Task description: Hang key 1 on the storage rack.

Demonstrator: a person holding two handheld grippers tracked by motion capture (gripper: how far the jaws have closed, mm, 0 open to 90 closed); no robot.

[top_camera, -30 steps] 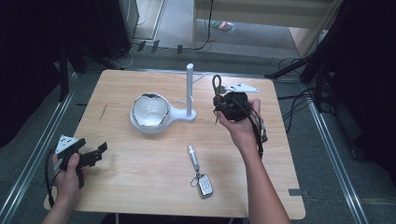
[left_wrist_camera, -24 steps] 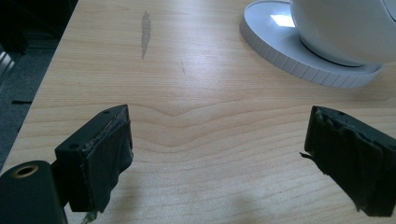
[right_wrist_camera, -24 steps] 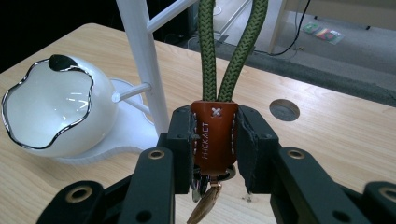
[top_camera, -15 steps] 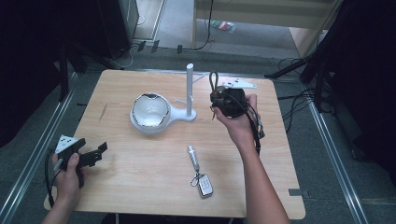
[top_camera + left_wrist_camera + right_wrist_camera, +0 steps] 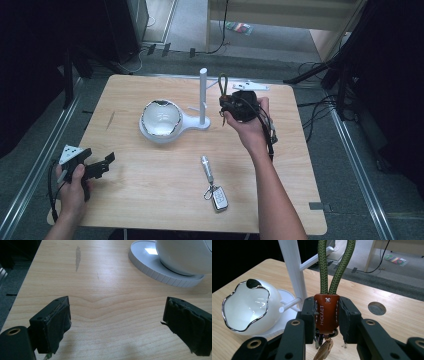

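The right gripper (image 5: 327,315) squeezes a key strap (image 5: 326,312) by its brown leather tab, and the green rope loop (image 5: 334,267) stands up above the jaws. It holds the strap in the air, just beside the white stand (image 5: 203,97) with little pegs, at the far side of the table (image 5: 150,200). The strap looks light and easy to lift. The leather tab is flat and a bit stiff, so that is a good place to pinch it. The rope loop is soft and bendy, so it may wobble or flop when it goes over a peg (image 5: 289,304). Something small and metal hangs under the tab and may swing. The left gripper (image 5: 117,322) is wide apart with nothing in it, low over the table near the white bowl (image 5: 160,119).
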